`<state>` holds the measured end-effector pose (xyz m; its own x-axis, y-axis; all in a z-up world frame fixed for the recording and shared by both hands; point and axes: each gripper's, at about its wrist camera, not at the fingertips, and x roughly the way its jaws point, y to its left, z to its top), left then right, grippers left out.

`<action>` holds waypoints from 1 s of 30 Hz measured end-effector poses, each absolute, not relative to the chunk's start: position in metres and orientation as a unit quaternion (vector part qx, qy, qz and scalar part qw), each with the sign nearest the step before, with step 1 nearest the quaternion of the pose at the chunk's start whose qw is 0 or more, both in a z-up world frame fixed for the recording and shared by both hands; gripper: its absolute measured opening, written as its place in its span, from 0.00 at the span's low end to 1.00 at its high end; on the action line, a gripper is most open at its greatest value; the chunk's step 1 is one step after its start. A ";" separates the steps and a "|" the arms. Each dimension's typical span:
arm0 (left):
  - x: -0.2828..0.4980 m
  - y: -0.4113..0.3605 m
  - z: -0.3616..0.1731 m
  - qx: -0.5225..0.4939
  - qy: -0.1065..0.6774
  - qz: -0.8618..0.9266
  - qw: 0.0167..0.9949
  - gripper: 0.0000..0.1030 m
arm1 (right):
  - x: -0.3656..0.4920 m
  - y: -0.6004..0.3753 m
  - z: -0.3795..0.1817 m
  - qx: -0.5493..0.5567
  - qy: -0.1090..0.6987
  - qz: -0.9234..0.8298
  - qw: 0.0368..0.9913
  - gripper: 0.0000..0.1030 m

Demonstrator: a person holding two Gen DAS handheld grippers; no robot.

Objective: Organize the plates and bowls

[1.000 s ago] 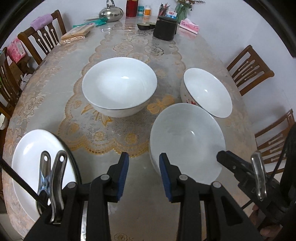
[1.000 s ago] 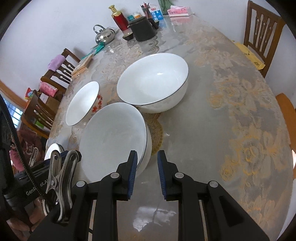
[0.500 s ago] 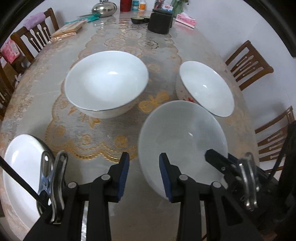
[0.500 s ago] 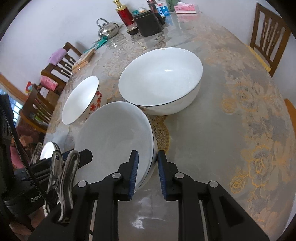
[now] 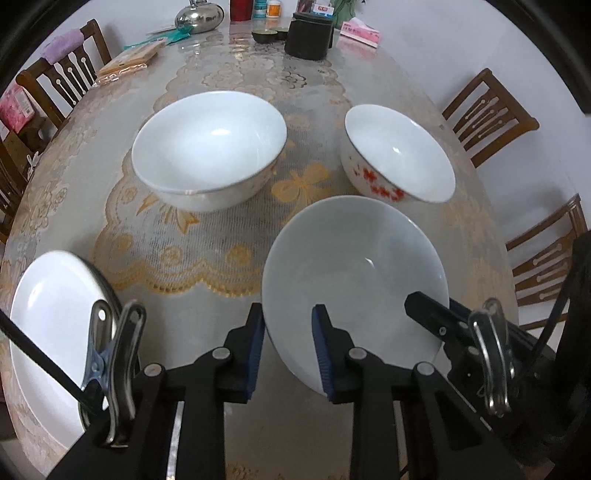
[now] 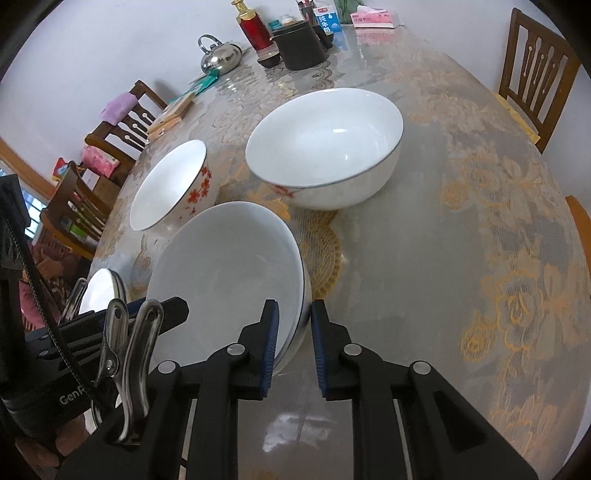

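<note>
A deep white plate (image 5: 354,269) with a thin dark rim hangs tilted between both grippers. My left gripper (image 5: 288,325) has the plate's near-left rim between its blue pads, jaws closing on it. My right gripper (image 6: 293,321) pinches the opposite rim (image 6: 295,258), one pad inside and one outside, jaws also closing. The right gripper's black fingers (image 5: 424,308) show at the plate's right edge in the left wrist view. Beyond stand a large white bowl (image 5: 208,147) and a smaller bowl with red flowers (image 5: 399,162). A flat white plate (image 5: 51,314) lies at the left.
The oval table (image 6: 461,240) has a lace cloth under clear plastic. At its far end stand a steel kettle (image 5: 199,16), a black box (image 5: 308,38), a red bottle (image 6: 255,29) and a pink tissue pack (image 5: 360,31). Wooden chairs (image 5: 487,110) ring the table.
The deep plate's rim has come in between both pairs of pads, and both pairs of jaws have narrowed on it. The plate now looks tilted and larger in both views.
</note>
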<state>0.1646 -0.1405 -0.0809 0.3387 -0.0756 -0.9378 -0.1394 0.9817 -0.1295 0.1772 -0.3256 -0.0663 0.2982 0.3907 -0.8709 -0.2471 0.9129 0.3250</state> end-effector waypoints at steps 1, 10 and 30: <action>0.162 -0.140 -0.081 -0.094 0.575 0.019 0.812 0.26 | 0.173 -0.326 -0.066 0.065 0.559 0.199 0.802 0.18; 0.123 -0.141 -0.073 -0.098 0.576 0.011 0.812 0.26 | 0.139 -0.332 -0.061 0.067 0.565 0.209 0.796 0.18; 0.079 -0.149 -0.082 -0.100 0.591 -0.007 0.801 0.26 | 0.092 -0.346 -0.058 0.056 0.581 0.205 0.786 0.18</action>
<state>0.0788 -0.1493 -0.0820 0.3021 -0.1286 -0.9446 -0.1072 0.9800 -0.1677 0.0920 -0.3457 -0.0581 0.2407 0.3862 -0.8905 -0.2569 0.9101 0.3252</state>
